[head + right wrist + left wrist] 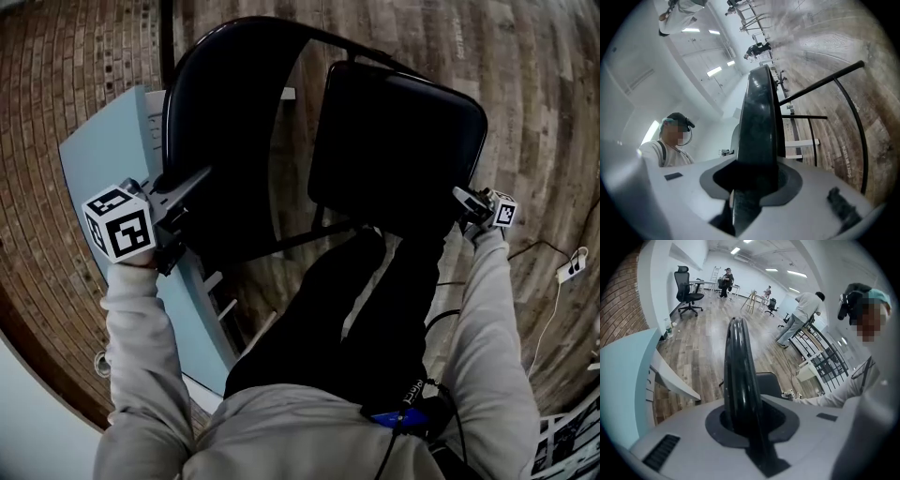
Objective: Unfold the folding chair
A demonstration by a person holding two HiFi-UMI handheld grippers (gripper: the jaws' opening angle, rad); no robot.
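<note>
Black folding chair [394,141] on wood floor [525,75], close before the person, back and seat spread apart. Left tongs [192,183] clenched on the curved back frame [738,371]. Right tongs [464,199] clenched on the padded seat edge [759,122].

The person's left arm [141,356] reaches forward in a pale sleeve, bent at the elbow. Its left gripper [185,186] tilts steeply down, with its jaws closed narrowly on the rim of the backrest [225,141]. The right arm [487,319] stretches out straighter on the other side. The right gripper [472,201] points slightly upward, its jaws set wider and clamped on the edge of the seat [394,141]. Both marker cubes face the head camera.
</note>
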